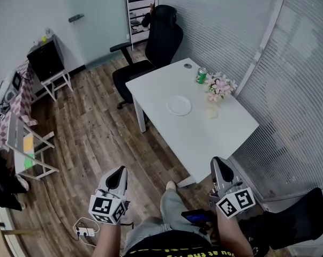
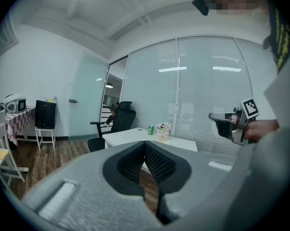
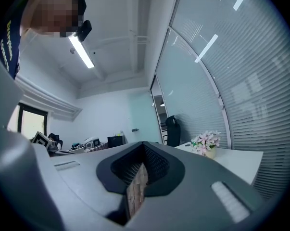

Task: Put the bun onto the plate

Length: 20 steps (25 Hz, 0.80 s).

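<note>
Bun appears in no view, so where it lies cannot be told. The white plate (image 1: 179, 105) sits bare on the white table (image 1: 215, 135), well apart from both grippers. By my reading nothing is done yet. The left gripper (image 1: 117, 174) and right gripper (image 1: 219, 165) have their jaws closed together, holding nothing.

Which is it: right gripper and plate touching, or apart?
Apart. The head view shows a stretch of bare table between the right gripper and the plate.
</note>
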Tool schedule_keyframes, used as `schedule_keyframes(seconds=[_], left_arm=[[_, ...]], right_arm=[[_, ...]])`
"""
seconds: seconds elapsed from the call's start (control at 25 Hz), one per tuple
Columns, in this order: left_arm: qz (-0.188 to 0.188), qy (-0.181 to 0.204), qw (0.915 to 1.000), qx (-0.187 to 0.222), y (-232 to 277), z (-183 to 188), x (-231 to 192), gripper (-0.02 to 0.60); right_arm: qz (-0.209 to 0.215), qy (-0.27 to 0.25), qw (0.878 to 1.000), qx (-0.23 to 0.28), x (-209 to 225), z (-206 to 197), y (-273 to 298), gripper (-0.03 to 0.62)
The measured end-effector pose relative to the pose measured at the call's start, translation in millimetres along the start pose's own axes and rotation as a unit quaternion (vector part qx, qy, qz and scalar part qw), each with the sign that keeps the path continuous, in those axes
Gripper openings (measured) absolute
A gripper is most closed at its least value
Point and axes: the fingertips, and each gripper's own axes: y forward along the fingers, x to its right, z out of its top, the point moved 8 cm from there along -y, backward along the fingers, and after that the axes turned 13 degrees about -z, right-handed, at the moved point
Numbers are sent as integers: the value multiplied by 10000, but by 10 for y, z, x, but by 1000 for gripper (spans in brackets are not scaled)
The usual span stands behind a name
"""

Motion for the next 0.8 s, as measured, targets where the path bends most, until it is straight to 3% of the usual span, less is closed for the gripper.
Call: schedule_keyframes(seconds=[0.8], left_arm=[[43, -36, 10000, -47, 1033, 394, -339, 3]], right_arm=[[179, -13, 9997, -167, 586, 225, 1084, 6]])
